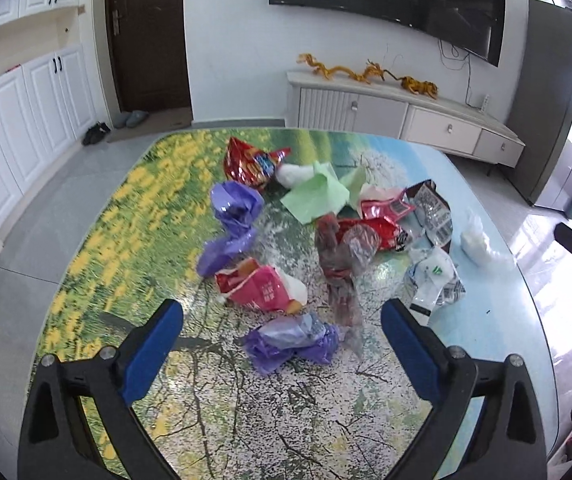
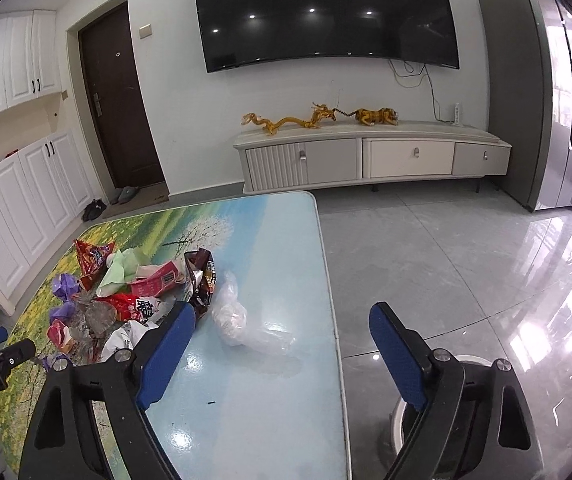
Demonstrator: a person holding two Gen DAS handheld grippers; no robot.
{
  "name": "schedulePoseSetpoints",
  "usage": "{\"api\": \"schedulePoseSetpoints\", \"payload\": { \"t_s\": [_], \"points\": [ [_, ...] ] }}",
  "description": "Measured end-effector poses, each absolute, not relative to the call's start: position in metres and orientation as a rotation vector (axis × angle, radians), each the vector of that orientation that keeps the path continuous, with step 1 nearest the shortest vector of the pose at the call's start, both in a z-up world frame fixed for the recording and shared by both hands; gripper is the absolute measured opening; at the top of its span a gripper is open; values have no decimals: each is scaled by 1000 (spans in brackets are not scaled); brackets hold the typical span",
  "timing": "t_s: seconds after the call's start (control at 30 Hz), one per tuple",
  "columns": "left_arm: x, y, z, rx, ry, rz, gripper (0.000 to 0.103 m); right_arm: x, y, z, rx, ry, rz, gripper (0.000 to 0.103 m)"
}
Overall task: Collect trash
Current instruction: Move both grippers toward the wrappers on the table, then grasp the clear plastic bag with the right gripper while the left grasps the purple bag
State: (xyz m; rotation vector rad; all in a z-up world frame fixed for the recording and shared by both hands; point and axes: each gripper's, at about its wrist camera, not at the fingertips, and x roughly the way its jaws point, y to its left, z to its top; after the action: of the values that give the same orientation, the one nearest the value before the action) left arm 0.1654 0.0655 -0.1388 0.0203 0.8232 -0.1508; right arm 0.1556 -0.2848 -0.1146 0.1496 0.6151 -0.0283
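Trash lies in a heap on the landscape-printed table (image 1: 146,216). In the left wrist view my left gripper (image 1: 282,322) is open and empty, with a crumpled purple bag (image 1: 290,340) on the table between its fingers. Beyond lie a pink wrapper (image 1: 262,286), a clear brownish wrapper (image 1: 342,268), another purple bag (image 1: 232,220), green paper (image 1: 318,194) and red snack bags (image 1: 252,162). In the right wrist view my right gripper (image 2: 282,334) is open and empty above the table's right edge (image 2: 332,300). A clear plastic bag (image 2: 242,322) lies just ahead of its left finger.
A white round bin (image 2: 398,412) stands on the grey floor below the right gripper. A white TV cabinet (image 2: 366,156) with golden dragon figures and a wall TV (image 2: 326,12) are behind. White cupboards (image 1: 18,128) and a dark door stand at left.
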Motion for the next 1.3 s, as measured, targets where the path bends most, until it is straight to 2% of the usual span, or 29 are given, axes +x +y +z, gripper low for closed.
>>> {"api": "schedulePoseSetpoints", "payload": {
  "t_s": [0.13,0.3,0.5,0.63,0.77,0.83,0.9,1.0,1.3],
  "points": [
    [172,69,-155,11,866,-175,94,179,-275,-127,128,662,8,77],
    [182,72,-168,7,908,-194,90,209,-265,-142,120,717,64,62],
    [190,69,-179,22,931,-217,82,229,-259,-153,110,751,94,57],
    [193,65,-187,27,959,-239,67,242,-257,-159,106,771,106,54],
    [190,64,-189,23,961,-253,60,251,-252,-167,88,795,113,49],
    [188,66,-188,16,963,-257,58,252,-251,-172,87,809,121,45],
    [185,67,-188,11,965,-260,56,253,-251,-175,94,824,127,35],
    [180,67,-187,10,959,-261,55,249,-251,-178,89,825,129,29],
    [159,84,-167,-61,920,-254,54,217,-248,-156,99,768,167,27]
  ]
}}
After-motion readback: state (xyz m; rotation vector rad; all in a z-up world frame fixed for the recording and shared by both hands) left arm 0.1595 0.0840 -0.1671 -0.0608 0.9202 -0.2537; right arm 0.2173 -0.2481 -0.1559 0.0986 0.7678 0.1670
